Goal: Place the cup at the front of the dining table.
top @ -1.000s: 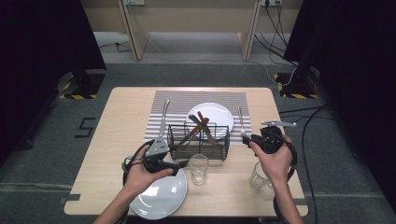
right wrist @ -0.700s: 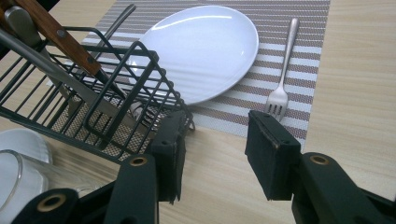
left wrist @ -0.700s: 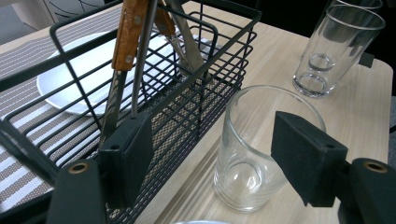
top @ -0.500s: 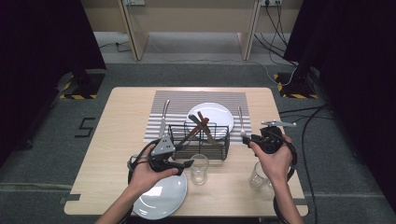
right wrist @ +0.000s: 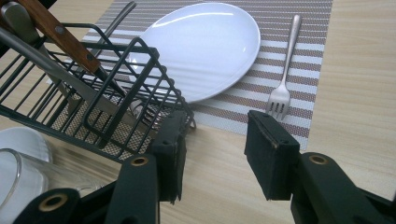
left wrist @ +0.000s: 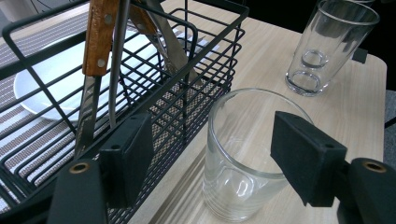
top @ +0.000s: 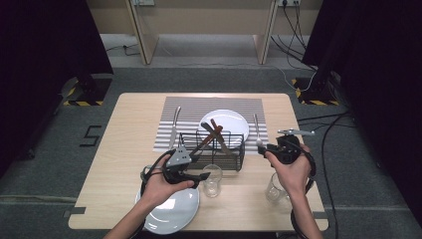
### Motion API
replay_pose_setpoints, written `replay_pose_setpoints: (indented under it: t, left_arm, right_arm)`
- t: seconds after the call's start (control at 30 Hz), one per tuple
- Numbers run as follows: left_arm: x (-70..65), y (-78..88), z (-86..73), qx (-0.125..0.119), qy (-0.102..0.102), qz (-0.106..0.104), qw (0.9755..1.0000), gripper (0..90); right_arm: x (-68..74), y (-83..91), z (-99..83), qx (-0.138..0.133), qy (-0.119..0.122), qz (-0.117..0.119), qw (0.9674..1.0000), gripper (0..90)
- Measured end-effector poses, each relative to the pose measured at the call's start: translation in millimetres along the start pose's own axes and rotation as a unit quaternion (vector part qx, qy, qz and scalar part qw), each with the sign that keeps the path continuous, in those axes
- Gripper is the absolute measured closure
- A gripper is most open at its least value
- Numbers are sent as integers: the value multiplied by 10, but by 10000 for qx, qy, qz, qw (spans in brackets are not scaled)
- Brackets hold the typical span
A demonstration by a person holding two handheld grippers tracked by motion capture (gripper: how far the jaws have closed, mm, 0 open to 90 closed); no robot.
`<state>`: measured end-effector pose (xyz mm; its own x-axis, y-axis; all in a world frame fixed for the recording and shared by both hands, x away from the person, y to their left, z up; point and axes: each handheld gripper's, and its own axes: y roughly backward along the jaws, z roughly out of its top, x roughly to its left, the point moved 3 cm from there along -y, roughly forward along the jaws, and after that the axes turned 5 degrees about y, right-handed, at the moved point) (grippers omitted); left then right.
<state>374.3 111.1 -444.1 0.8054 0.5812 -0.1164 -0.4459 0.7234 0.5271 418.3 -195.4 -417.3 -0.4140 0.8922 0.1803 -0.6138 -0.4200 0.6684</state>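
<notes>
Left gripper view: left tongs apart around glass; right tongs apart, empty.

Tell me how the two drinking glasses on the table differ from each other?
The near glass stands between the open jaws of the left gripper, right beside the wire basket; the far glass stands alone on bare table, away from the basket. In the high view the near glass looks shorter and the far glass taller. Both are clear, empty and upright.
</notes>
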Motion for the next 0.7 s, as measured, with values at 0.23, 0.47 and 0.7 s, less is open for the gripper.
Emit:
replay_pose_setpoints:
  t: [0.23,0.47,0.7]
  left_arm:
    - [-20,-65,-11,64,-13,-53,10000,304]
    - [-40,-122,-7,133,-46,-73,9999,317]
    - [-33,-173,-9,170,-12,-55,9998,342]
  right_arm:
    - [-1,1,1,-3,7,-2,10000,580]
    - [4,-4,0,9,18,2,10000,583]
    - [5,-3,1,-4,30,6,10000,585]
